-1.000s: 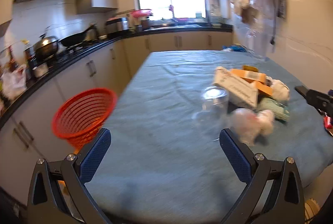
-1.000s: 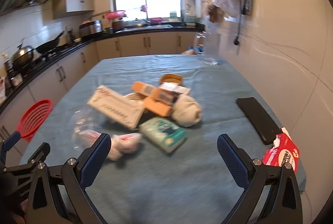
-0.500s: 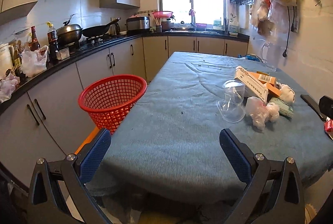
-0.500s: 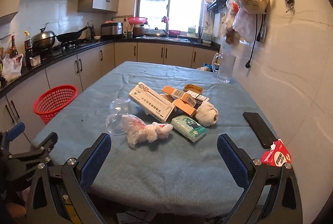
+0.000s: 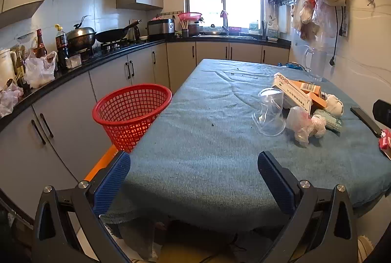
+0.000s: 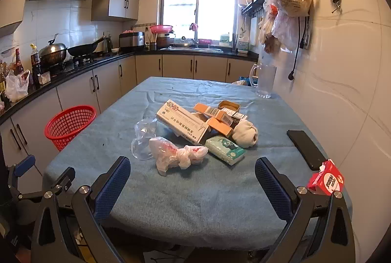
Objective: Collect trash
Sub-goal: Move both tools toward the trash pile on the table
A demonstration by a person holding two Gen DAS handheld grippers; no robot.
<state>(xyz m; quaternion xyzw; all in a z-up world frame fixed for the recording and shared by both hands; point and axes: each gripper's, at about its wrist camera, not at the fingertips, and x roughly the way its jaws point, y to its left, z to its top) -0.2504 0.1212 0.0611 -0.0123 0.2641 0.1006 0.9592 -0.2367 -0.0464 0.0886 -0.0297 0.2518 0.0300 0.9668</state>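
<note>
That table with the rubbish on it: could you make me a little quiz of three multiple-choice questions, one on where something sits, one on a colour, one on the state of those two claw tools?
1. Where is the basket?
A. on the table, among the boxes
B. beside the table's left edge, in front of the cabinets
C. on the counter by the window

2. What colour is the cloth on the table?
A. blue-grey
B. yellow
C. white

3. How are the left gripper and right gripper?
A. both shut on rubbish
B. one holds the clear plastic cup
C. both open and holding nothing

Answers:
1 B, since its rim stands off the table's left edge against the cabinet doors.
2 A, as both views show.
3 C, since each view shows wide-apart fingers with only cloth between them and the cup lying on the table.
</note>
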